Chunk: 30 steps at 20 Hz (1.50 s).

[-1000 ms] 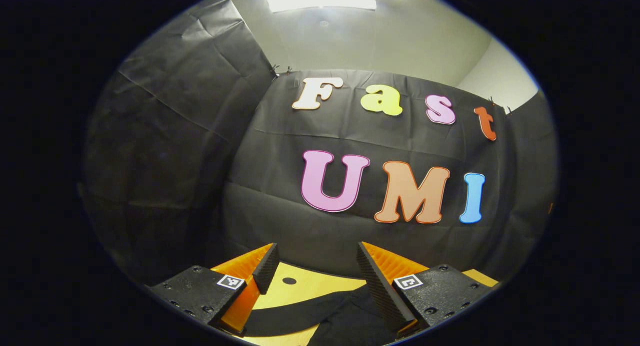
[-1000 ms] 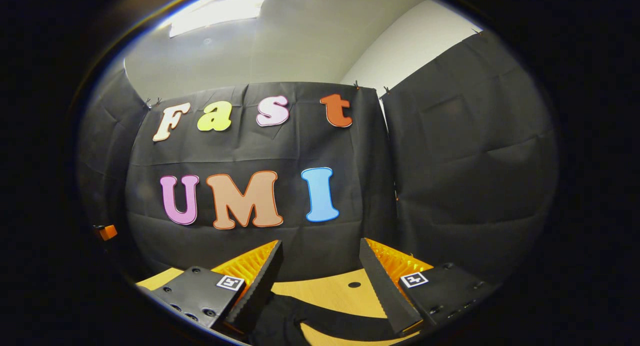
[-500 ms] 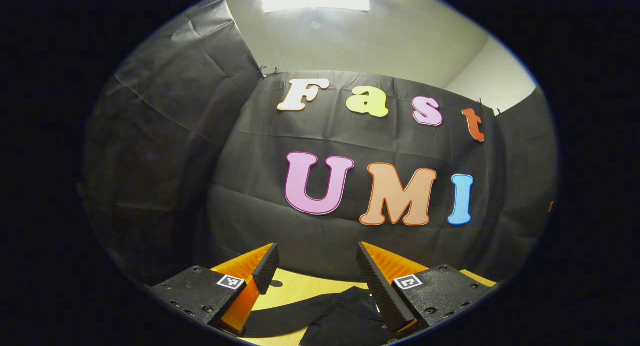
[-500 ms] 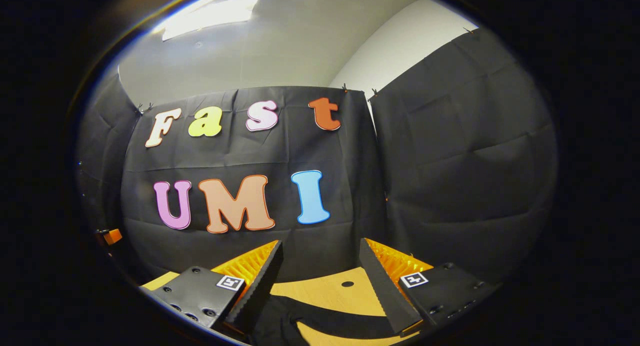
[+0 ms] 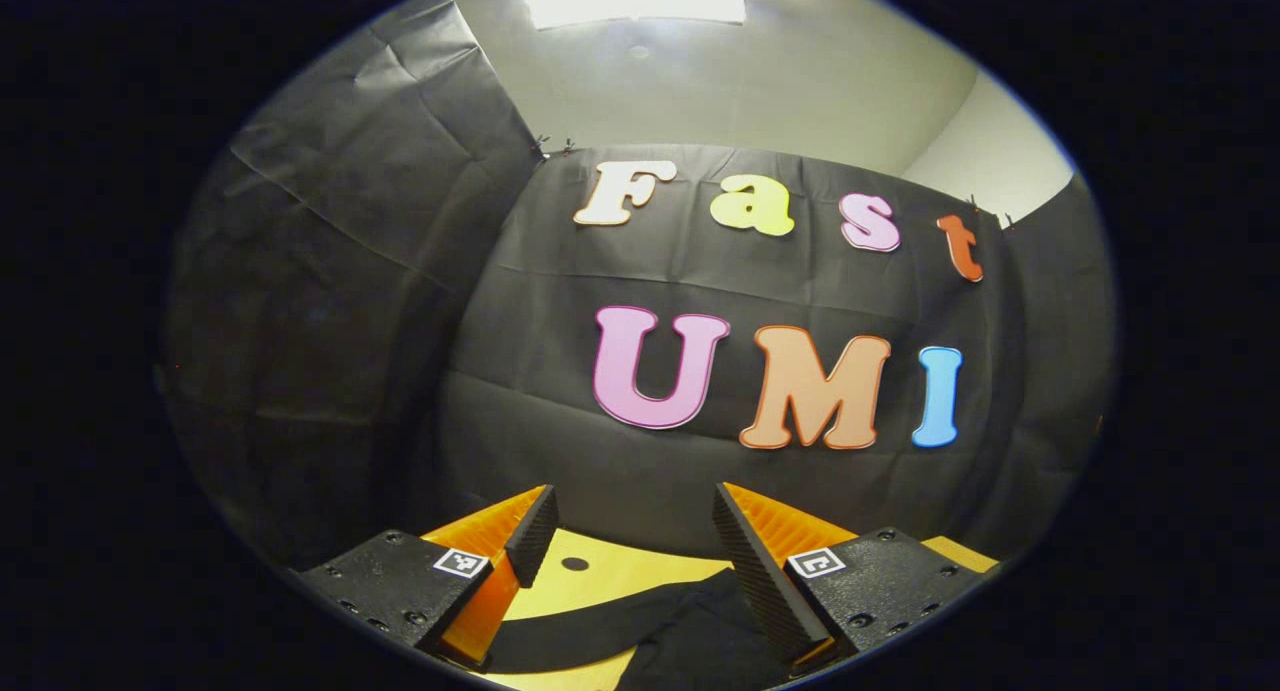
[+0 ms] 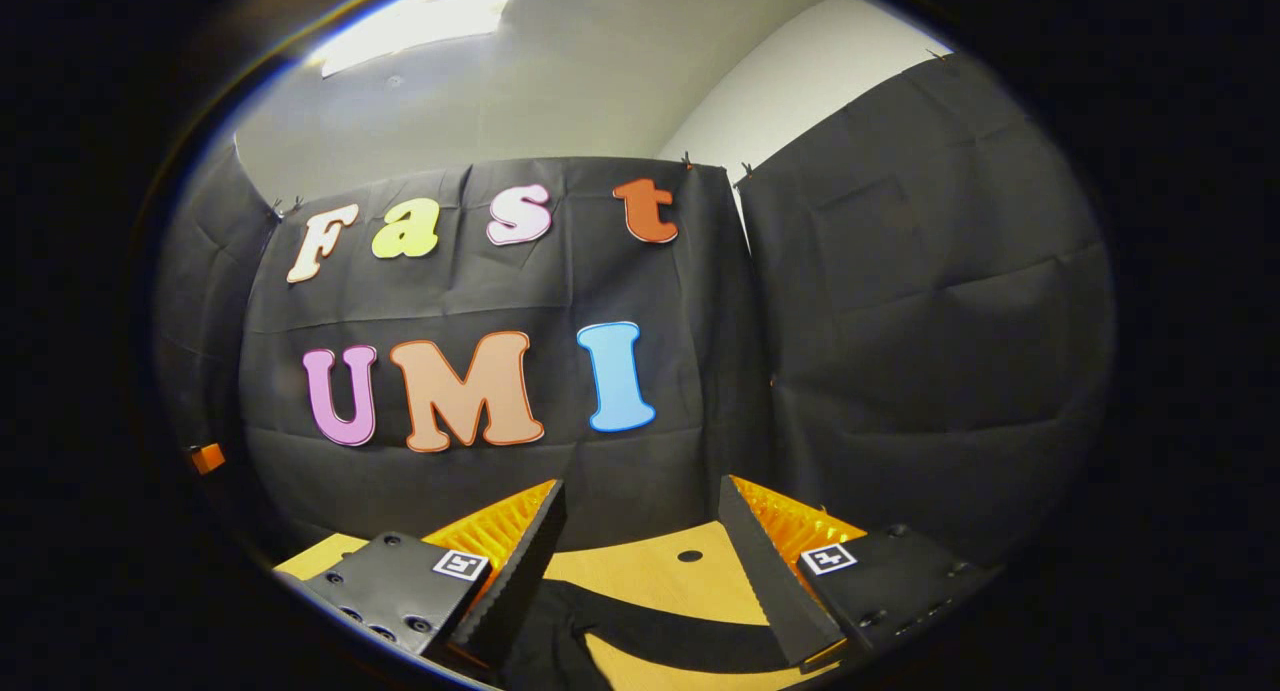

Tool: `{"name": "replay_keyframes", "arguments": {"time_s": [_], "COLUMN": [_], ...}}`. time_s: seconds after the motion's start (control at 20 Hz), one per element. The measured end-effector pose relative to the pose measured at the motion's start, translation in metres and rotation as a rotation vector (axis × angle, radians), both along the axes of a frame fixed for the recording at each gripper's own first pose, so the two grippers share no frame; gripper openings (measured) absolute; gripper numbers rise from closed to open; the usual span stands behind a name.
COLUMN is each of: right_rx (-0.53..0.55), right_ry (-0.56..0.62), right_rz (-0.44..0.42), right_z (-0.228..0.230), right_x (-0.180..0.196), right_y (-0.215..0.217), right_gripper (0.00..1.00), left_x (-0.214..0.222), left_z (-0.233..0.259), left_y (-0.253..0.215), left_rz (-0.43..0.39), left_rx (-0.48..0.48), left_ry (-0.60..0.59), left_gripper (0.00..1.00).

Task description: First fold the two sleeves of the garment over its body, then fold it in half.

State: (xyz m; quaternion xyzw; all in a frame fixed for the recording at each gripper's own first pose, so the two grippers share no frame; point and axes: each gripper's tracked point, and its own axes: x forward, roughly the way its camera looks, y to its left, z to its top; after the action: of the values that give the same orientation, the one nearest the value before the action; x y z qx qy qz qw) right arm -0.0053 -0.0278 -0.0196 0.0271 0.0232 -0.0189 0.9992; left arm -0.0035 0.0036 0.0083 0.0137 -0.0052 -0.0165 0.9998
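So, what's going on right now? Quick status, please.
Both claws, left and right, open, holding nothing. Dark garment lies on the table, sleeves not yet folded. Nothing in the way.

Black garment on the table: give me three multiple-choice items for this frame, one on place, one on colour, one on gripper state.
1. Where does the black garment lie?
A. on the wooden table
B. hanging on the booth wall
C. on the floor

2. What colour is the table?
A. white
B. yellow-tan wood
C. green

3. How do the jaws of the left gripper and right gripper stand?
A. both shut on cloth
B. one shut
C. both open

Key: A, the cloth lies flat on the tabletop; B, light wood shows around it; C, a wide gap shows, nothing held.
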Motion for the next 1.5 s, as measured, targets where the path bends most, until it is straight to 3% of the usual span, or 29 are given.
{"name": "replay_keyframes", "arguments": {"time_s": [0.3, 0.45, 0.55, 0.75, 1.05, 1.35, 1.5], "right_rx": [-0.037, -0.040, -0.046, -0.056, -0.020, -0.050, -0.064], "right_ry": [0.022, 0.033, 0.035, 0.041, 0.084, 0.117, 0.231], "right_rz": [0.029, 0.048, 0.056, 0.023, 0.017, -0.063, -0.104], "right_z": [-0.012, -0.018, -0.020, -0.024, -0.041, -0.056, -0.113], "right_x": [0.017, 0.024, 0.026, 0.026, 0.025, 0.034, 0.045], "right_y": [0.008, 0.014, 0.015, 0.001, -0.004, -0.047, -0.079], "right_gripper": [0.97, 0.94, 0.97, 0.94, 0.97, 0.94, 0.97], "left_x": [-0.014, -0.014, -0.014, -0.013, -0.011, -0.014, -0.019], "left_z": [-0.003, 0.000, 0.001, -0.001, -0.014, -0.003, -0.003], "left_y": [0.027, 0.023, 0.022, 0.020, 0.004, 0.015, 0.026], "left_rz": [0.082, 0.085, 0.085, 0.085, 0.067, 0.110, 0.158], "left_rx": [-0.004, 0.000, 0.002, 0.012, -0.022, 0.039, 0.017], "left_ry": [0.009, 0.002, -0.003, 0.002, 0.032, 0.004, -0.001], "left_gripper": [0.91, 0.91, 0.92, 0.93, 0.92, 0.91, 0.91]}}
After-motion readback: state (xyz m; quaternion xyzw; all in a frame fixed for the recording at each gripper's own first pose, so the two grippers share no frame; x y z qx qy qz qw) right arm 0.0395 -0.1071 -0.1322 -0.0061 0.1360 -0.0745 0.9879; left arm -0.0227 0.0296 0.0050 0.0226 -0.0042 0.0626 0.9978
